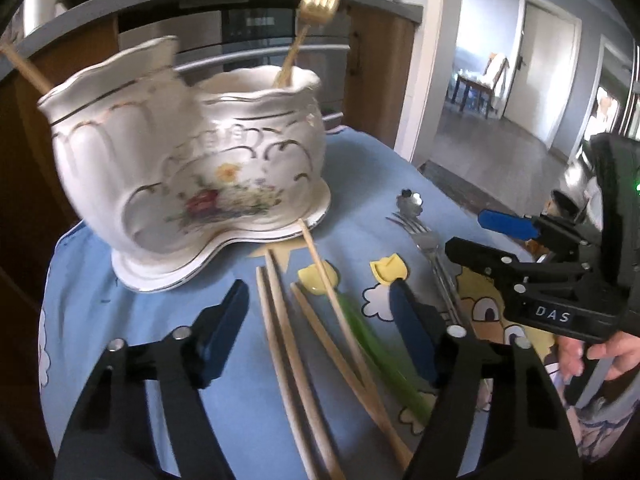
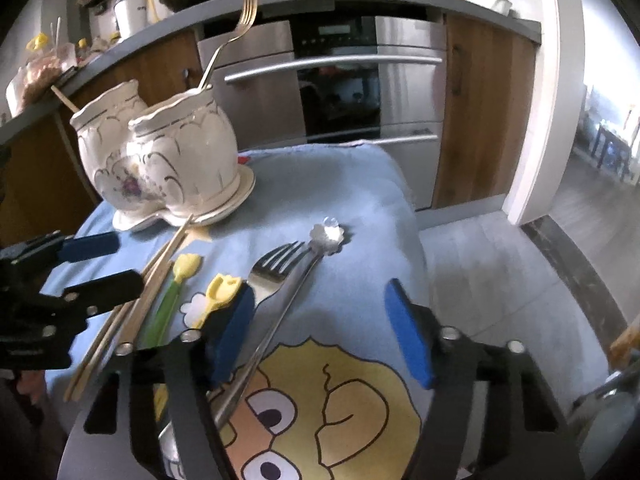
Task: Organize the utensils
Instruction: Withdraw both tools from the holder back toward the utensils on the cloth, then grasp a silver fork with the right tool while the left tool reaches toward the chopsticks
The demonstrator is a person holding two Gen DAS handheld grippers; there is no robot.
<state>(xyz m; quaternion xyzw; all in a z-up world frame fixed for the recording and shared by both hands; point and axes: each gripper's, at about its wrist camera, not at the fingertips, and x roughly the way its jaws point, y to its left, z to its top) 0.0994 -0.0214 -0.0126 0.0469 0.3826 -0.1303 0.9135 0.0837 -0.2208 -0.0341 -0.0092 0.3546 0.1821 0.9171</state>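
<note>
We see a glossy scalloped ceramic holder [image 1: 192, 184] on blue cloth [image 2: 312, 184]. Our left gripper [image 1: 320, 332] spreads around wooden chopsticks [image 1: 288, 344]; our right gripper [image 2: 320, 332] gapes over the steel fork [image 2: 276, 276], untouched.

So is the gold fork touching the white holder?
Touching. In the right wrist view the gold fork stands inside the white holder, its handle leaning on the rim.
</note>
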